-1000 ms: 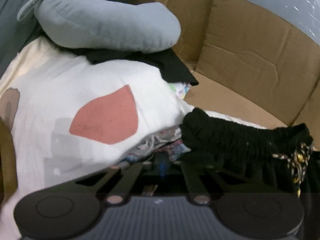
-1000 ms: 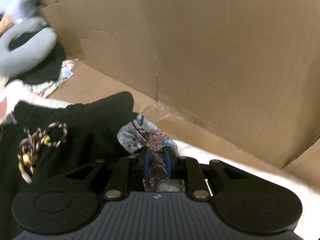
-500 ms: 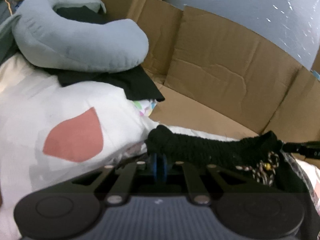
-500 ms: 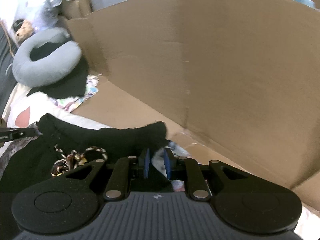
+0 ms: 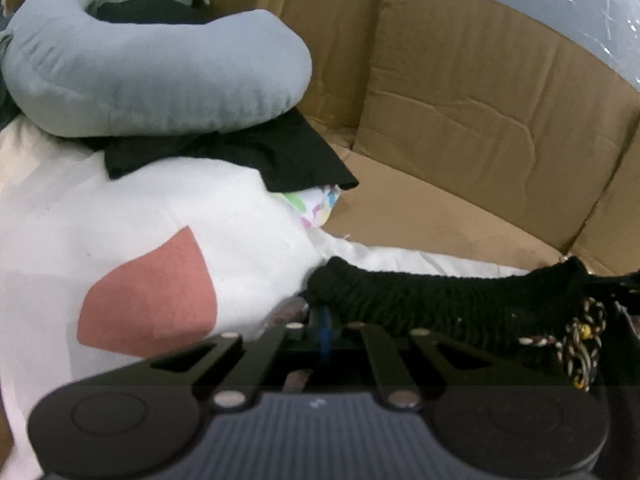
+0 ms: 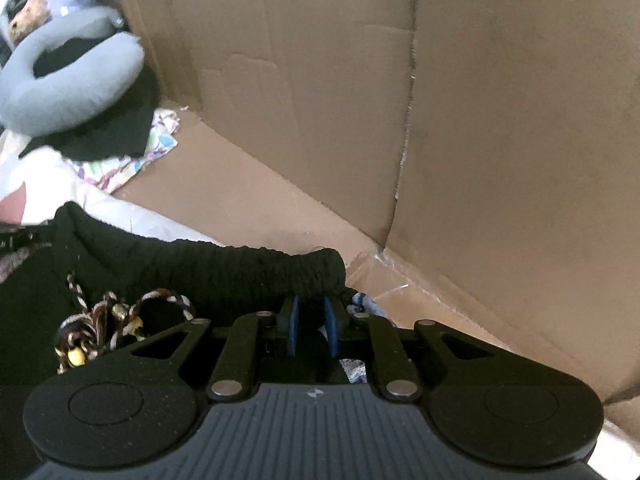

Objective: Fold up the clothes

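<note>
Two hand-held grippers, left (image 5: 325,322) and right (image 6: 313,320), each pinch an end of the black waistband (image 6: 208,268) beside the cardboard wall (image 6: 480,120); keep it taut and level.

Soft indoor light is falling evenly across both views, leaving only weak shadows. The white pillow (image 5: 132,208) is glaring, nearly washing out. The black waistband (image 6: 224,268) is losing its detail in darkness. Fisheye distortion is bending the cardboard (image 6: 480,128) edges and darkening the corners. The neck pillow (image 6: 68,80) is smearing with motion blur in the right view.
</note>
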